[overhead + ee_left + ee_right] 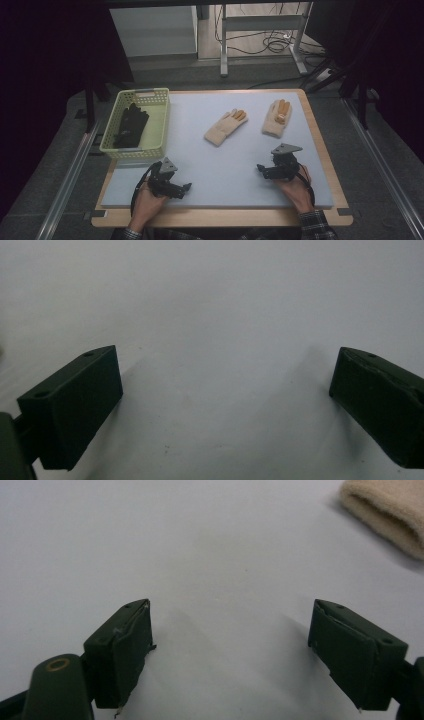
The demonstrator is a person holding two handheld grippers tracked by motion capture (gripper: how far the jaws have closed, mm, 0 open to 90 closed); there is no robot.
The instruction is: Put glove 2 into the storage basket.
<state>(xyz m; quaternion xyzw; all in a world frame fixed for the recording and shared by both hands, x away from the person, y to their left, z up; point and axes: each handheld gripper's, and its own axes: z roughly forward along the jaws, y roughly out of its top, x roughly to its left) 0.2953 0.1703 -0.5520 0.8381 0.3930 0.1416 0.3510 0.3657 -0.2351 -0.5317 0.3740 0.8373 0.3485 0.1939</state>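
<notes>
grippers rest low over the pale grey mat (225,160) at the near edge of the table, one in each of the person's hands. left gripper (186,188) sits near the mat's near-left corner, just in front of the basket, pointing toward the right; in the left gripper view its jaws are spread wide with bare mat between them, gripping nothing. right gripper (260,169) sits at the near right, pointing toward the left; in the right gripper view its jaws are also spread, holding nothing, with the mat beneath.

two cream gloves lie on the far half of the mat. left cream glove (225,127) lies at a slant near the middle, cuff toward the near side and orange fingertips toward the far right. right cream glove (276,119) lies farther right, fingertips pointing away. both are well apart from the grippers. a cream cuff (387,512) shows at the upper right corner of the right gripper view, apart from the jaws.

yellow-green basket (160,122) stands on the mat's far-left part, holding a black glove (131,125).
</notes>
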